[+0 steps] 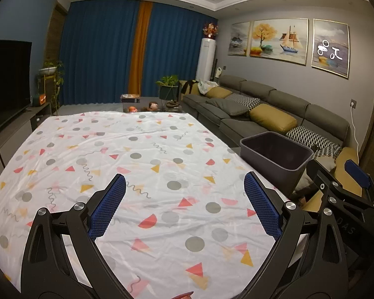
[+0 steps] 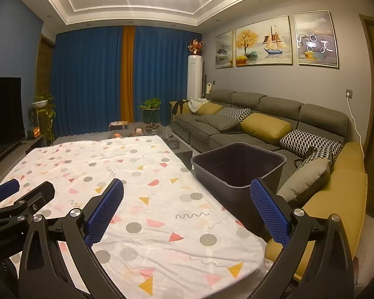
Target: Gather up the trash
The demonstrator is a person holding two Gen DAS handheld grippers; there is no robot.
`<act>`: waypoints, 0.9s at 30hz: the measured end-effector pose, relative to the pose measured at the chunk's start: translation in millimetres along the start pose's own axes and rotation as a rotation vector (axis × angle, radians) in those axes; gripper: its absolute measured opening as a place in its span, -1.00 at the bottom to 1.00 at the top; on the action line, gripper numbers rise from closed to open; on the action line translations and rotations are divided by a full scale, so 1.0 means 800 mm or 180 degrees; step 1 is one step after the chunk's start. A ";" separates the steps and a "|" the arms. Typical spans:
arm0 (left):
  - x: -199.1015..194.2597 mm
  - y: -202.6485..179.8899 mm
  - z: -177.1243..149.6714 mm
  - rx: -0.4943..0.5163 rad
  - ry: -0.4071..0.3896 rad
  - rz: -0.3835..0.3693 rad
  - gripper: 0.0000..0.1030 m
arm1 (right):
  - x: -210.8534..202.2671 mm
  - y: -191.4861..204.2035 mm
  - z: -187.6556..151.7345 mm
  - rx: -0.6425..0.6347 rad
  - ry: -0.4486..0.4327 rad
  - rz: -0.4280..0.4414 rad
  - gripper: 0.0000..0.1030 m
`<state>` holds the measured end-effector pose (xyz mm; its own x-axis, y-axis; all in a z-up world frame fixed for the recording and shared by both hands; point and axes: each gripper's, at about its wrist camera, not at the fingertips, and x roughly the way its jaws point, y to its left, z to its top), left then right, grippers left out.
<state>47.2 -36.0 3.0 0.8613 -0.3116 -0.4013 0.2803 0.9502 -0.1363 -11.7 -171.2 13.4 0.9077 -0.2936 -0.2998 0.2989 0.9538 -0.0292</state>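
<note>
While tools (image 1: 184, 204) (image 2: 187, 209) gape, rectangular bin (image 2: 239, 167) waits.

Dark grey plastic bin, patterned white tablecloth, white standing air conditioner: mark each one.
Dark grey plastic bin (image 2: 212, 174): right wrist view, on its outer front wall.
Patterned white tablecloth (image 1: 142, 149): left wrist view, on bare cloth mid-table.
White standing air conditioner (image 2: 194, 74): right wrist view, on its front face.

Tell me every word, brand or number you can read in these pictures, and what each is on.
"DAS": embossed letters on the black body of the right claw, seen at the edge of the left camera's view; more letters may be cut off.
White air conditioner: a small line of print near its top, too small to read.
Left claw: faint lettering on its black body in the right camera's view, too blurred to read.
Right-hand painting: the white marks are lamp reflections, not writing.
</note>
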 end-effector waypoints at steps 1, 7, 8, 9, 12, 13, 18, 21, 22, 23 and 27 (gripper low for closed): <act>-0.001 0.000 0.000 -0.0002 -0.0003 0.0002 0.82 | -0.001 0.000 0.000 0.0003 -0.0003 -0.0001 0.90; -0.006 0.000 -0.001 -0.0010 -0.0026 0.0005 0.82 | -0.004 0.000 0.001 0.0000 -0.0022 0.0000 0.90; -0.006 0.000 0.000 -0.0012 -0.0027 0.0004 0.82 | -0.004 0.001 0.001 0.0000 -0.0021 0.0001 0.90; -0.006 0.000 0.000 -0.0013 -0.0026 0.0006 0.82 | -0.004 0.000 0.001 0.0000 -0.0022 0.0002 0.90; -0.007 0.000 0.000 -0.0009 -0.0027 0.0006 0.82 | -0.005 0.000 0.001 0.0007 -0.0016 0.0005 0.90; -0.007 0.000 0.000 -0.0009 -0.0028 0.0006 0.82 | -0.005 0.001 0.001 0.0009 -0.0015 0.0004 0.90; -0.008 0.001 0.000 -0.0010 -0.0038 0.0003 0.82 | -0.005 0.000 0.002 0.0015 -0.0026 0.0007 0.90; -0.009 0.000 0.001 -0.0007 -0.0039 0.0007 0.82 | -0.005 -0.001 0.002 0.0021 -0.0030 0.0014 0.90; -0.009 0.000 0.001 -0.0010 -0.0042 0.0002 0.82 | -0.006 -0.001 0.002 0.0023 -0.0033 0.0016 0.90; -0.009 0.000 0.001 -0.0008 -0.0044 0.0003 0.82 | -0.006 -0.001 0.002 0.0022 -0.0032 0.0010 0.90; -0.011 -0.001 0.002 -0.0005 -0.0059 0.0003 0.82 | -0.008 -0.001 0.002 0.0026 -0.0038 0.0013 0.90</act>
<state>40.0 -34.0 8.1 0.8693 -0.3105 -0.3846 0.2787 0.9505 -0.1374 -17.0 -170.0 17.0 0.9123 -0.2905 -0.2886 0.2976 0.9545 -0.0202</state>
